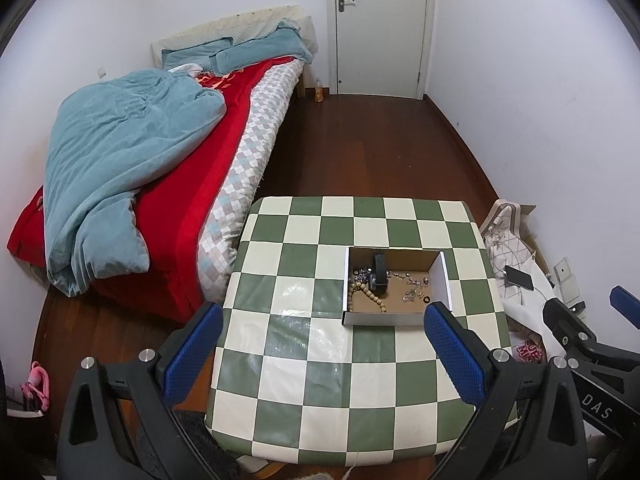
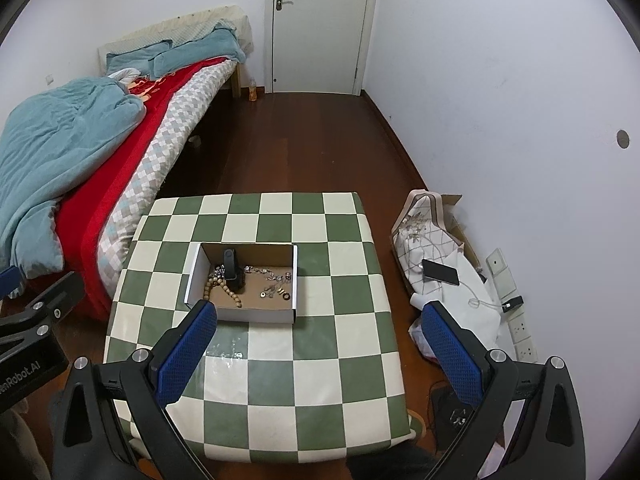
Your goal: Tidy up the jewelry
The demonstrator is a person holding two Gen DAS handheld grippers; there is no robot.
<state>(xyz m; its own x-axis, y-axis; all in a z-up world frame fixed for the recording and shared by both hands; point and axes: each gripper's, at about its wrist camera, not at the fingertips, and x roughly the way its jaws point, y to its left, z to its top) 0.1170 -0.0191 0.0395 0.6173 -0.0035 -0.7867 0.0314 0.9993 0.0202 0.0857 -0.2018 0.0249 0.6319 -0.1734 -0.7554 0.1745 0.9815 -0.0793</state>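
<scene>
A shallow cardboard box [image 1: 444, 280] [image 2: 194, 276] sits on the green-and-white checkered table [image 1: 320, 360] [image 2: 328, 360]. Inside lie a wooden bead string [image 1: 370, 296] [image 2: 230, 290], a black stand [image 1: 380, 274] [image 2: 233, 270] and several small silver rings and charms [image 1: 414, 284] [image 2: 274, 280]. My left gripper [image 1: 324, 316] is open and empty, held above the table's near side, short of the box. My right gripper [image 2: 320, 316] is open and empty, just right of the box's front; it also shows at the right edge of the left wrist view [image 1: 592, 312].
A bed [image 1: 168, 168] [image 2: 100, 140] with a blue quilt and red blanket lies to the left. A bag with a phone on it [image 1: 518, 276] [image 2: 440, 272] sits on the floor at the right, by wall sockets [image 2: 520, 328]. A closed door [image 1: 380, 28] is at the far end.
</scene>
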